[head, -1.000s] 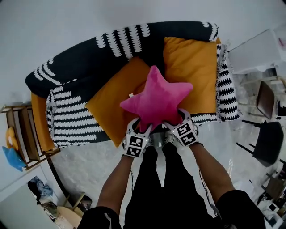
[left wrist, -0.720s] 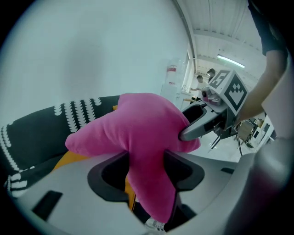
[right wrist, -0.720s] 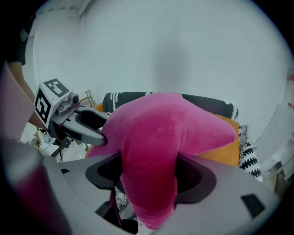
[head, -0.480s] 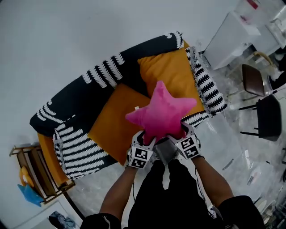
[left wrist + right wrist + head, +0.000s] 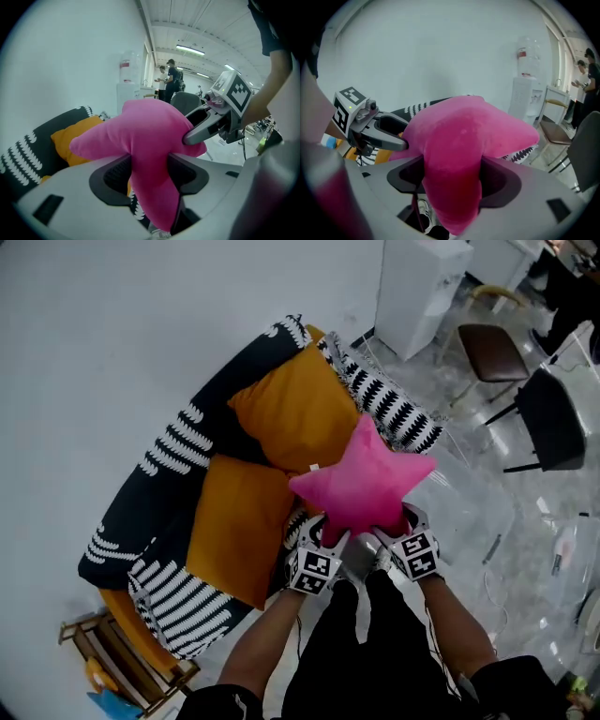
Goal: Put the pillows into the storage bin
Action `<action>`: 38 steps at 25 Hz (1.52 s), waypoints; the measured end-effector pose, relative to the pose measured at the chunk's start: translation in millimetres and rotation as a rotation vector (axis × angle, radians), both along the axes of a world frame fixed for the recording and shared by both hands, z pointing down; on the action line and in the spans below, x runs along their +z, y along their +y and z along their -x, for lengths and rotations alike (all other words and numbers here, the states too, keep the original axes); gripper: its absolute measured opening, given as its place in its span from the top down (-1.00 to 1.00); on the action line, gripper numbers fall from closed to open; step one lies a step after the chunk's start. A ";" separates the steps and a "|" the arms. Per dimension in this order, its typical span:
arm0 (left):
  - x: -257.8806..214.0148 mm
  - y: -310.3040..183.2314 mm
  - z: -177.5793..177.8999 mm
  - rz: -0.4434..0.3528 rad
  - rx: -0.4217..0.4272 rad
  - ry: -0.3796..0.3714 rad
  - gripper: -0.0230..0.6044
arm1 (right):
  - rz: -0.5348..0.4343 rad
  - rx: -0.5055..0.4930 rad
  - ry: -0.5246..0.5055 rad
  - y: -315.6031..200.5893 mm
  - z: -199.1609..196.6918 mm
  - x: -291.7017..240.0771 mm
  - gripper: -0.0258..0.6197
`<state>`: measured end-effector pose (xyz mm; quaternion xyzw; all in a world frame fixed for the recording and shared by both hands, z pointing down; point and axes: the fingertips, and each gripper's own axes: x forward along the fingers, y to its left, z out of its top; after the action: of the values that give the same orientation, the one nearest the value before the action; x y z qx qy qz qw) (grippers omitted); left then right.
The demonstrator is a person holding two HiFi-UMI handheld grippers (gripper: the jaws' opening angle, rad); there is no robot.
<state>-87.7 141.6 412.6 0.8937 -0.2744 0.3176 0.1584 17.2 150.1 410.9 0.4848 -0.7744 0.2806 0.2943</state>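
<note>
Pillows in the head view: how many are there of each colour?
pink star pillow: 1
orange pillows: 2
Total: 3

Both bare forearms reach forward and down from the body, the left forearm (image 5: 270, 636) and right forearm (image 5: 457, 622) angled inward so the grippers sit near each other. The left gripper (image 5: 323, 535) has its jaws pressed onto one lower arm of the pink star pillow (image 5: 364, 486). The right gripper (image 5: 401, 524) clamps the neighbouring arm. Both marker cubes face up toward the head.
</note>
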 end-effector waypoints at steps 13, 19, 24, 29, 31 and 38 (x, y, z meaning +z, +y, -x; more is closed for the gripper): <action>21.5 48.8 -207.2 0.045 0.323 -0.021 0.11 | 0.056 0.331 -0.028 83.5 -198.3 22.6 -0.24; 31.2 73.3 -278.9 0.082 0.428 -0.026 0.10 | 0.071 0.433 -0.020 119.3 -267.6 33.5 -0.27; 52.0 96.4 -319.8 0.099 0.514 -0.065 0.11 | 0.090 0.512 -0.058 149.4 -304.2 57.1 -0.27; 81.6 109.8 -358.1 0.138 0.566 -0.097 0.11 | 0.122 0.545 -0.093 165.6 -339.8 86.8 -0.28; 96.9 112.9 -371.0 0.152 0.585 -0.113 0.11 | 0.136 0.567 -0.110 170.3 -350.9 101.7 -0.28; 153.1 117.4 -416.5 0.179 0.658 -0.166 0.11 | 0.197 0.650 -0.185 182.9 -388.6 164.3 -0.31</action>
<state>328.8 259.0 565.7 0.8880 0.0454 0.4459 0.1025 405.8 333.0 575.2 0.6479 -0.5721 0.4756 0.1637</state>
